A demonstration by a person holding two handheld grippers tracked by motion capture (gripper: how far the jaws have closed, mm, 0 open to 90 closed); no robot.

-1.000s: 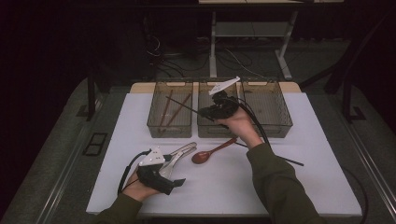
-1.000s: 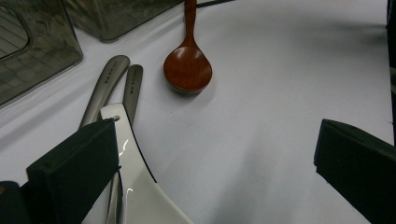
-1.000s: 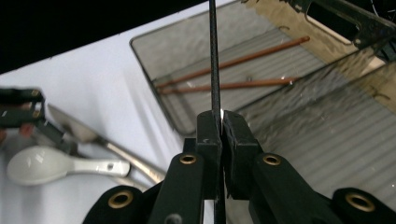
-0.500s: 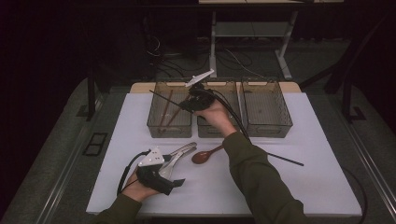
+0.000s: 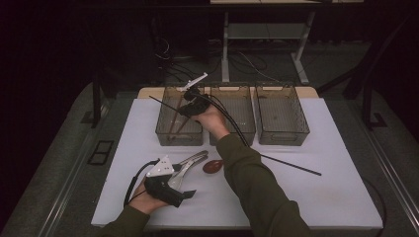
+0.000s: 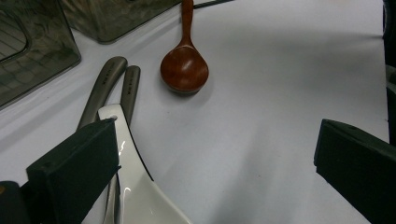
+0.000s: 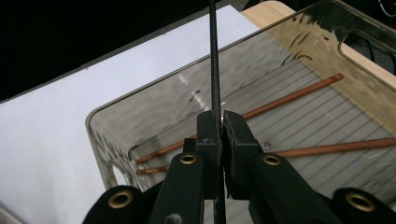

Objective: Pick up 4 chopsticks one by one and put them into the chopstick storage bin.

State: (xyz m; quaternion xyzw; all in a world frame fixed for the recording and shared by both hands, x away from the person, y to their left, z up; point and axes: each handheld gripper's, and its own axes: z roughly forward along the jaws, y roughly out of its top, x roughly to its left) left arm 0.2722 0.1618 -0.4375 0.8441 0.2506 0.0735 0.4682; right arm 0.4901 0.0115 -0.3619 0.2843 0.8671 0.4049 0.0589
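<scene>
A: Since one second ago, the right gripper [image 5: 187, 101] has travelled across the high view from the middle bin [image 5: 232, 114] to the left bin [image 5: 179, 116]. It carries a thin black chopstick [image 5: 165, 103].

B: Jaw state, right gripper?

A: Fully closed on the black chopstick. In the right gripper view the stick [image 7: 214, 60] runs up from between the pads toward 12 o'clock, above the left bin [image 7: 154, 112]. Two reddish-brown chopsticks [image 7: 289, 98] lie on the ribbed floor of that bin.

B: Left gripper?

A: The left gripper [image 5: 190, 194] is stationary at the 7 o'clock part of the white bench [image 5: 336, 148]. Its jaws stand wide apart and hold nothing. In the left gripper view a white ceramic spoon [image 6: 140, 186] lies against the left pad, beside two grey metal handles [image 6: 112, 84].

B: Remaining items?

A: A brown wooden spoon [image 6: 184, 67] lies near the bench centre, bowl toward the left gripper. A second black chopstick [image 5: 291, 166] lies on the bench at 4 o'clock of the bins. The right bin [image 5: 282, 114] stands beside the middle one.
</scene>
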